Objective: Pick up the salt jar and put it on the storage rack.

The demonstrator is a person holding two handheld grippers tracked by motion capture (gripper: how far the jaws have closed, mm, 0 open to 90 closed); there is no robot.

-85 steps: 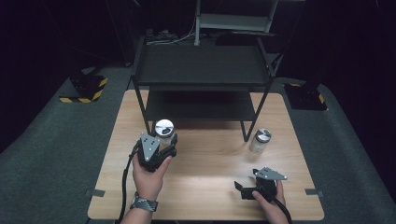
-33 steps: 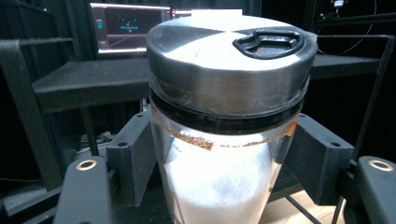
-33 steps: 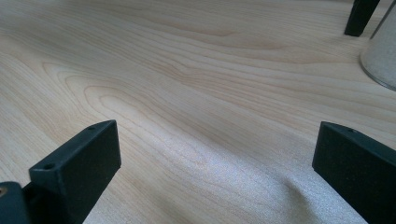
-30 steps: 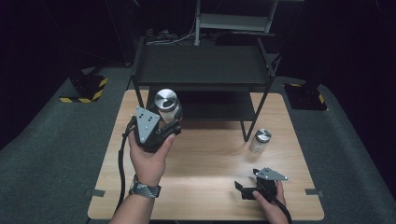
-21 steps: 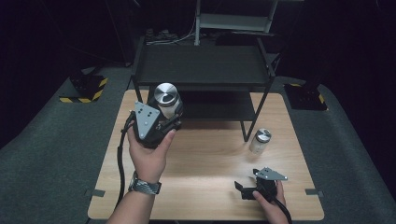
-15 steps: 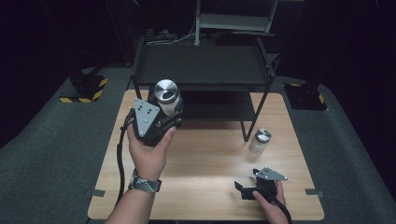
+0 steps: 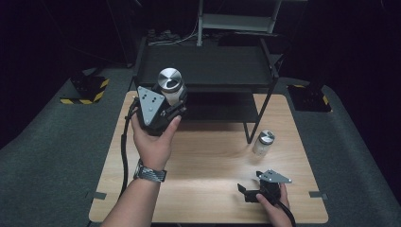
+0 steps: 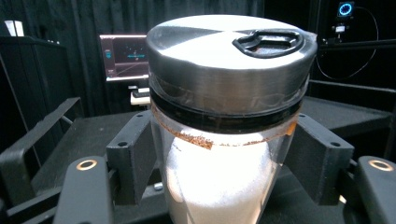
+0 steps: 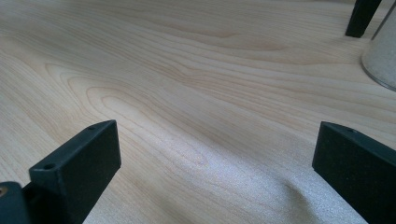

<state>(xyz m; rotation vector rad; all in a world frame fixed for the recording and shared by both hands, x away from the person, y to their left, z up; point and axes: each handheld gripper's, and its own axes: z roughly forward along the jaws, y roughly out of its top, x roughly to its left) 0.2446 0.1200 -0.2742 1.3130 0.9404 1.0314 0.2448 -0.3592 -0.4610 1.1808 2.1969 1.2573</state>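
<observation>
Jar (image 7: pixel 169 87) with steel lid, clamped upright in left gripper (image 7: pixel 171 105), held above table (image 7: pixel 208 156) before shelf (image 7: pixel 203 64): best kept level, grip low on glass; right gripper (image 7: pixel 246 193) rests on table, jaws apart, near 2nd jar (image 7: pixel 263 142).

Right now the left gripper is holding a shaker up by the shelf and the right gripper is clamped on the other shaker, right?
Not quite. The left gripper does hold a shaker by the shelf, but the right gripper is open on the table, apart from the other shaker, as the right gripper view shows.
</observation>
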